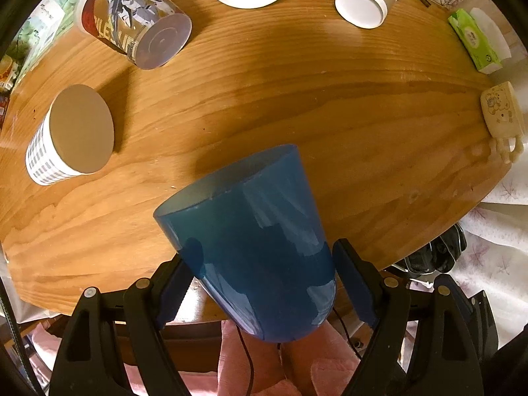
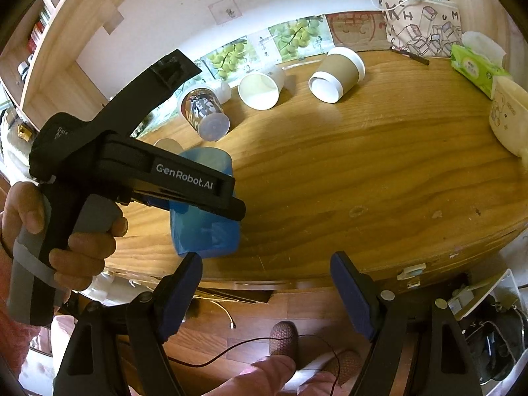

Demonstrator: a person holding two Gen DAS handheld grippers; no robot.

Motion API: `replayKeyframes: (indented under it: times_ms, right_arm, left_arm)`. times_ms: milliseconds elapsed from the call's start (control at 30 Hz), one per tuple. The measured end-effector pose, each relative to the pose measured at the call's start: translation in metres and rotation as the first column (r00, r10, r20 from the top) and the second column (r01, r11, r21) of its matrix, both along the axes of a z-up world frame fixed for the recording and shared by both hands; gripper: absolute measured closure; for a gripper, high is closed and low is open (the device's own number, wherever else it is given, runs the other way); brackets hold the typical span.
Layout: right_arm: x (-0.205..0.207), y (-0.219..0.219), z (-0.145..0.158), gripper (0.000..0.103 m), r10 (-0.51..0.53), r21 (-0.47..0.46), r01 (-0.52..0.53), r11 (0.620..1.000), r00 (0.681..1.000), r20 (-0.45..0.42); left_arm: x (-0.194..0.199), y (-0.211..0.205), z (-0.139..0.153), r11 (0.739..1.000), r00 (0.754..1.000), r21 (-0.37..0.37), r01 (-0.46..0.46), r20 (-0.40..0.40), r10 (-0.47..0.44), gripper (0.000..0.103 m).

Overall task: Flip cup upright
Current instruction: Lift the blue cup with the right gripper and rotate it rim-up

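Blue cup sits clamped in the left claw, raised above the surface's near edge, mouth tilted away. Right claw hangs wide, empty. Best to rotate slowly, landing the base flat.

The translucent blue plastic cup was lifted off the wooden table, tilted, its open mouth pointing away and its base toward the left wrist camera.

My left claw reads "GenRobot.AI" in white; the bag shows letters "K", "H", "U", "M".
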State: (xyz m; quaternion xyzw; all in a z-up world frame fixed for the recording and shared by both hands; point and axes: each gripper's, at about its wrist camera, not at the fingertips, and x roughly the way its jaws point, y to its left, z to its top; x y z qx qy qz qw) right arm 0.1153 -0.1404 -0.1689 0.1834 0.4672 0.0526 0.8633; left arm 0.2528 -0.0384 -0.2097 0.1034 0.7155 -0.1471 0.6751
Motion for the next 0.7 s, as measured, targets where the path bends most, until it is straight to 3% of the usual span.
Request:
replayKeyframes:
  times_ms: [267,700]
  right_arm:
    - [0.001,0.000,-0.001,0.022,0.013,-0.006,-0.013,1.000,1.000,-0.001]
    - [0.001,0.008,0.002,0.022,0.035,-0.029,-0.035,0.999,0.999,-0.001]
  left_arm:
    - [0.001,-0.009,-0.006,1.000,1.000,0.022,0.012,0.004,-0.012,0.018]
    - [0.001,0.000,0.011,1.000,0.998,0.000,0.008,0.062,-0.008,0.018]
